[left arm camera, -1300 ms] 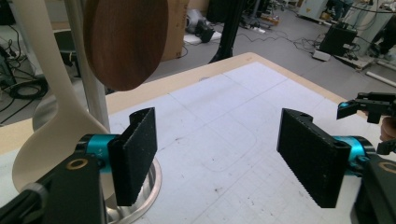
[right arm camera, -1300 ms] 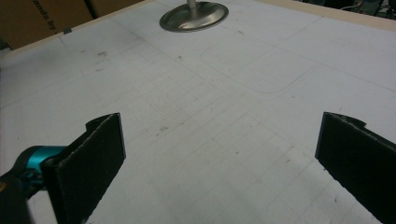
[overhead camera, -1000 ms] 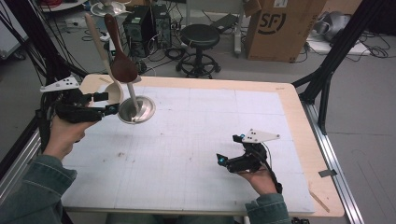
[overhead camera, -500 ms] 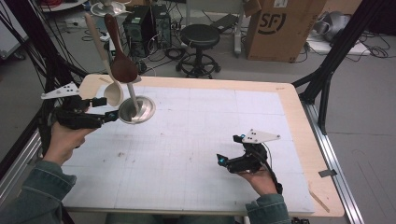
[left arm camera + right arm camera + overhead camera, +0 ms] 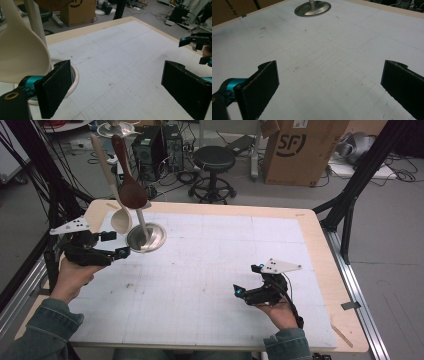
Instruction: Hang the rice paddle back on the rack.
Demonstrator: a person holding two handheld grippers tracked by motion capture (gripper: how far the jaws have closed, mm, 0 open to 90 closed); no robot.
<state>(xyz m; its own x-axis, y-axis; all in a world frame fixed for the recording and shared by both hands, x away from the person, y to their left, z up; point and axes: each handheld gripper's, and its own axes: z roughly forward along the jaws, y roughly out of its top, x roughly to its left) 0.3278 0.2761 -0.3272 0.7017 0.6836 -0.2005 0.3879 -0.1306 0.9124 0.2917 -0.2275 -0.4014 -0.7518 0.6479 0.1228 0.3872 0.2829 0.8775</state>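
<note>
**Left gripper open beside the hanging spoons**

In the high view the left gripper [image 5: 119,243] sits at about nine o'clock on the table [image 5: 310,227], just beside the round metal base of the stand [image 5: 146,238]. Its jaws have just been opening and now stand wide apart with nothing between them; the left gripper view shows only bare table surface in the gap. The cream spoon [image 5: 121,220] hangs bowl-down from the stand, right above the gripper's far jaw, and its pale bowl looms at ten o'clock in the left gripper view. The brown spoon [image 5: 132,194] hangs next to it, a little higher, at about one o'clock from the cream one.

The right gripper [image 5: 239,291] rests at roughly five o'clock on the table, well apart from the stand, held in the person's right hand [image 5: 280,312]. Its jaws are spread wide and hold nothing
</note>
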